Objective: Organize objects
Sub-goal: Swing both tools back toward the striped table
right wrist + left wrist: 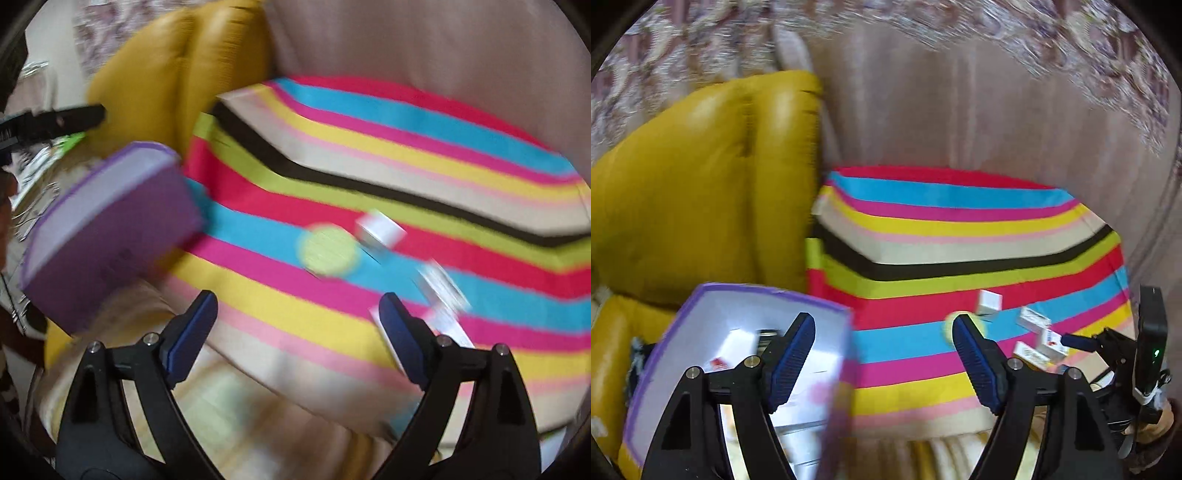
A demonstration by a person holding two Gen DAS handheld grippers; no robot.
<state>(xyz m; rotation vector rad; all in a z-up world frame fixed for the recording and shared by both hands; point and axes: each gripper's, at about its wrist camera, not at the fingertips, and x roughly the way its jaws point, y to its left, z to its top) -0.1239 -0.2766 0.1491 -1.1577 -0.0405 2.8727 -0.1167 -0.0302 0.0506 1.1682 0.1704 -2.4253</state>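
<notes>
**Both grippers wide open over the striped worktop**

Your left gripper [882,332] has its jaws spread wide and holds nothing. Its left finger sits in front of the purple box [738,354], an open, white-lined container tilted at the left edge of the striped cloth [960,236]; some white items with red print lie inside it, too blurred to name.

Your right gripper [295,314] is also spread wide and empty, hovering over the near side of the cloth-covered worktop. From the right wrist view, the purple box [110,236] is well to the left, tilted.

The loose things lie on the blue and pink stripes: a round yellow-green disc [327,251], a small white box [380,229] just beside it, and further white cartons [1039,338] clustered near your right gripper's right finger. The right wrist view is motion-blurred, so their printing cannot be read.

A mustard-yellow cushion [701,177] stands behind the purple box, against a pale curtain [960,110].
</notes>
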